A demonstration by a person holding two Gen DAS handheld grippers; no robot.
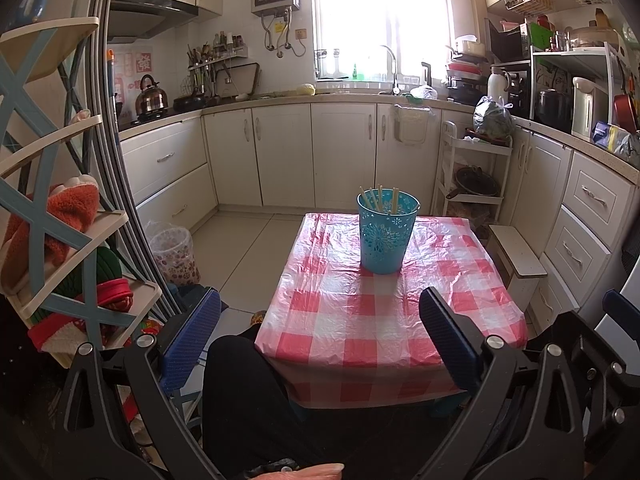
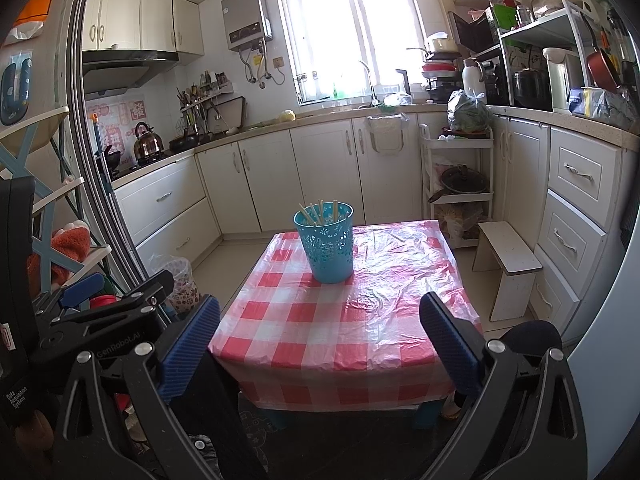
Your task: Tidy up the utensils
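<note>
A turquoise perforated holder [image 1: 386, 234] stands on the far part of a small table with a red-and-white checked cover [image 1: 384, 320]. Several pale wooden chopsticks [image 1: 378, 199] stand inside it. The holder [image 2: 327, 241], chopsticks [image 2: 320, 211] and table [image 2: 340, 328] also show in the right wrist view. My left gripper [image 1: 320, 332] is open and empty, held back from the table's near edge. My right gripper [image 2: 320, 332] is open and empty, also short of the table. The left gripper's body [image 2: 100, 320] shows at the left of the right wrist view.
A low white stool [image 2: 508, 256] stands right of the table. A lined waste bin [image 1: 174, 254] sits on the floor to the left. A shelf rack with cloth items [image 1: 72, 240] is at far left. Kitchen cabinets [image 1: 280, 156] and a narrow cart [image 1: 474, 176] line the back.
</note>
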